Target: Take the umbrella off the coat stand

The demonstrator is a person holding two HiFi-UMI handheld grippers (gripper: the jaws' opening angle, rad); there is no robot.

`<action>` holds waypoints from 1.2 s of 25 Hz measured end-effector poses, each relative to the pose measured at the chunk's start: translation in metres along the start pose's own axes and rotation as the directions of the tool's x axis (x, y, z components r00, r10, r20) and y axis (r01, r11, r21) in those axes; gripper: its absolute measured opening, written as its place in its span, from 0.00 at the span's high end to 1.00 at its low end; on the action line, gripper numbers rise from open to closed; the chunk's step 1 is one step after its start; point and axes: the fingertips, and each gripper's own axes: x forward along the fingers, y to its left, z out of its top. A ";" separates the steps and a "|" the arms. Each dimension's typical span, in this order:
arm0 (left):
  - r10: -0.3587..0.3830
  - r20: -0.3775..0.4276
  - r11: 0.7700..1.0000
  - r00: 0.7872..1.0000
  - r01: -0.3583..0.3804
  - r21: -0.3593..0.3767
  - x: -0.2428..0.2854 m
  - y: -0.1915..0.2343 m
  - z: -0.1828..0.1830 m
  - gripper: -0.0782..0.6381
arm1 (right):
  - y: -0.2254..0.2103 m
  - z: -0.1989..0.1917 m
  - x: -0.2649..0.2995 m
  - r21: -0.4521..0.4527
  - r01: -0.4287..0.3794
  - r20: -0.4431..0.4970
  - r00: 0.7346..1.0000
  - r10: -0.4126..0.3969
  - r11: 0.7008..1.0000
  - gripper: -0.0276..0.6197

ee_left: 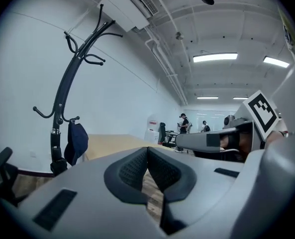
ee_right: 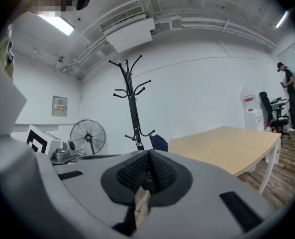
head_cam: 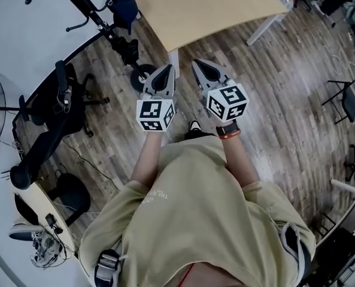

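I read this as the approach step: the umbrella [ee_left: 76,142] hung on the coat stand [ee_right: 133,108], untouched, and neither gripper was near it.

The left gripper [ee_left: 147,149] had its jaws pressed together with nothing between them. The right gripper [ee_right: 148,153] was the same, jaws closed on nothing. In the head view the two sat side by side in front of the person's chest, pointing roughly level over the wooden floor [head_cam: 273,100].

The umbrella was a dark blue folded bundle hanging from one of the low hooks on the stand's black pole, well below the curled hooks at the top. The stand rose against the white wall, with the pale table [ee_right: 227,143] just beside it on one side and a fan [ee_right: 87,136] further off on the other. A black chair [head_cam: 51,124] stood near the foot of the stand.

How the umbrella was caught on its hook, by a strap or by its handle, was too small for me to tell.

To my mind the next move called for closing the gap to the stand and opening one gripper. After that I would bring its jaws around the bundle just under the hook. I judged it would need lifting up and clear of the hook tip, not pulling straight out. A straight pull might have snagged it or rocked the stand.
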 end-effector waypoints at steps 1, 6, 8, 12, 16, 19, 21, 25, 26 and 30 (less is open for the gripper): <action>0.024 0.002 1.000 1.000 -0.024 -0.005 0.003 0.003 0.000 0.86 | -0.001 0.000 0.005 -0.004 -0.030 -0.011 0.999 0.030 1.000 0.93; 0.133 0.019 0.991 0.991 -0.132 -0.029 0.017 0.010 0.002 0.86 | -0.007 0.003 0.027 -0.022 -0.168 -0.060 0.984 0.166 0.986 0.93; 0.182 0.025 0.983 0.983 -0.181 -0.038 0.015 0.014 0.003 0.86 | -0.004 0.003 0.035 -0.022 -0.223 -0.074 0.972 0.221 0.974 0.93; 0.262 0.020 0.964 0.965 -0.261 -0.044 0.003 0.027 -0.001 0.86 | 0.006 -0.002 0.050 -0.007 -0.302 -0.091 0.950 0.300 0.953 0.93; 0.319 0.005 0.947 0.948 -0.318 -0.051 -0.021 0.042 -0.011 0.86 | 0.025 -0.018 0.061 0.012 -0.351 -0.115 0.930 0.350 0.936 0.93; 0.366 0.003 0.929 0.931 -0.365 -0.057 -0.032 0.057 -0.014 0.86 | 0.038 -0.026 0.076 0.012 -0.402 -0.137 0.906 0.400 0.915 0.93; 0.377 0.004 0.925 0.926 -0.376 -0.048 -0.028 0.065 -0.017 0.86 | 0.037 -0.029 0.086 0.008 -0.422 -0.141 0.897 0.419 0.906 0.93; 0.370 0.009 0.929 0.929 -0.370 -0.027 -0.008 0.083 -0.020 0.86 | 0.025 -0.036 0.113 0.028 -0.442 -0.143 0.886 0.441 0.897 0.93; 0.369 0.010 0.929 0.929 -0.368 -0.022 -0.005 0.090 -0.018 0.86 | 0.027 -0.037 0.121 0.038 -0.449 -0.142 0.882 0.450 0.893 0.93; 0.373 0.020 0.928 0.928 -0.372 -0.037 -0.004 0.116 -0.013 0.86 | 0.038 -0.042 0.147 0.026 -0.480 -0.172 0.862 0.477 0.877 0.93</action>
